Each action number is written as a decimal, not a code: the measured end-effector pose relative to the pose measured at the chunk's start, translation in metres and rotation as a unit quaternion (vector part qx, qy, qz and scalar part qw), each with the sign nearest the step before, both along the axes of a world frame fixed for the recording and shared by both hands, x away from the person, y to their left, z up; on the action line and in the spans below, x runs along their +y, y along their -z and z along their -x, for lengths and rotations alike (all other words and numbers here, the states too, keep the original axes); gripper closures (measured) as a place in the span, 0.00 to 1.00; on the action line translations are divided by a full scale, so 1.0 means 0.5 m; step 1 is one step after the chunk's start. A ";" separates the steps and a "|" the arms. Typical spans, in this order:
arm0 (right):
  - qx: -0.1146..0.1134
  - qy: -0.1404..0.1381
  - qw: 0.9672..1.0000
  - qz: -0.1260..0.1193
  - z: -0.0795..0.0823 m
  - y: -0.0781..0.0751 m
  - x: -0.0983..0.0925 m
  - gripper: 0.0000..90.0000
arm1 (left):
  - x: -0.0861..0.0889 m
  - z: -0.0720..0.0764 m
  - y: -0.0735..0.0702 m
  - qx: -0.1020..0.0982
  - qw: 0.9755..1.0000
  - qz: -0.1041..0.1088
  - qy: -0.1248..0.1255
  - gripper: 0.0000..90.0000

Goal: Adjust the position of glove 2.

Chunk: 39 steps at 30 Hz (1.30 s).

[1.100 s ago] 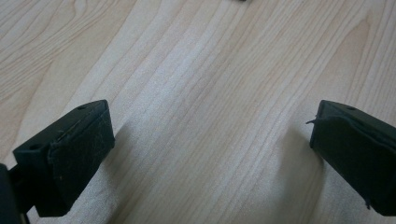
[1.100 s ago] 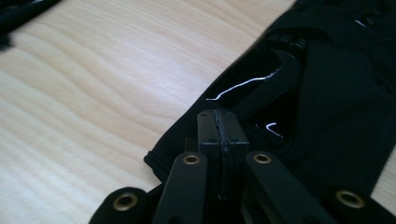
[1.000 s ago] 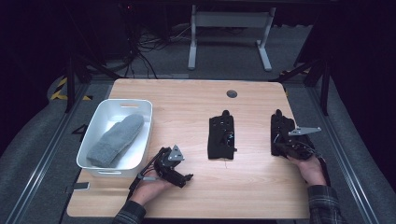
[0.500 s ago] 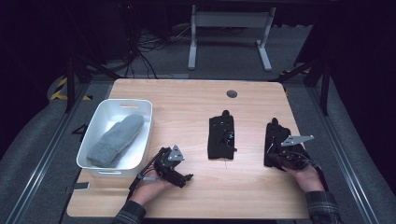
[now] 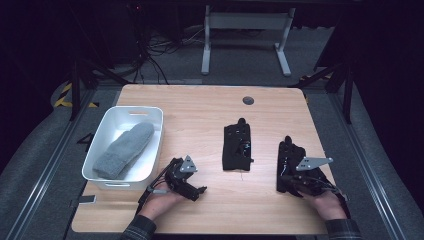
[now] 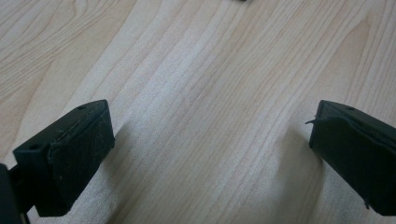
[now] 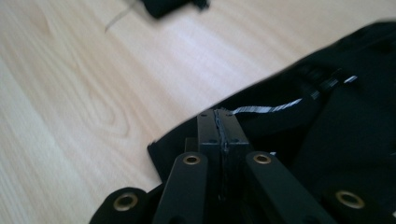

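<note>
Two black gloves lie on the wooden table [image 5: 200,115]. One glove [image 5: 236,147] lies flat in the middle and shows at the top edge of the right gripper view [image 7: 168,5]. Farther right lies the other black glove [image 5: 287,157] [image 7: 336,116], and my right gripper [image 5: 288,183] [image 7: 218,122] is shut on its near edge, jaws pressed together. My left gripper [image 5: 197,190] [image 6: 210,140] rests low on the bare wood at the front left, open wide with nothing between its fingers.
A white bin [image 5: 135,110] stands at the table's left with a grey mitten [image 5: 125,150] inside it. A dark round grommet [image 5: 248,100] sits near the far edge. Beyond the table are the legs of a stand [image 5: 245,45] and cables on a dark floor.
My right gripper has moved left and toward the near edge, dragging the right-hand black glove along with it. The left gripper has kept still.
</note>
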State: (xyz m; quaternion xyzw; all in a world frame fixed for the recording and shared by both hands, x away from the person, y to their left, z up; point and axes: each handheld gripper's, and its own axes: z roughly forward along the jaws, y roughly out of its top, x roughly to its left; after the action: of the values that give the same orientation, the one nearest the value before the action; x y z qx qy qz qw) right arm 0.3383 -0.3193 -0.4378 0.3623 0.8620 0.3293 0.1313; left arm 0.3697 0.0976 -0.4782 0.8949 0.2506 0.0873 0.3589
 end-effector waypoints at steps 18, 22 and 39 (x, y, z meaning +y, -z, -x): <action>-0.012 0.049 0.999 0.016 -0.120 0.022 -0.024 1.00 | 0.000 0.000 0.000 0.000 1.000 0.000 0.000 0.00; -0.007 0.040 0.999 0.014 -0.114 0.022 -0.006 1.00 | 0.000 0.000 0.000 0.000 1.000 0.000 0.000 0.00; -0.001 -0.062 0.998 0.029 -0.043 0.024 0.123 1.00 | 0.000 0.000 0.000 0.000 1.000 0.000 -0.001 0.00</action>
State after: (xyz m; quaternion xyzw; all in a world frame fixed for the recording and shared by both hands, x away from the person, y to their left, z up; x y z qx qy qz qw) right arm 0.3598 -0.2578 -0.4497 0.3036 0.8920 0.3119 0.1217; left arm 0.3695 0.0976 -0.4783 0.8945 0.2516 0.0881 0.3590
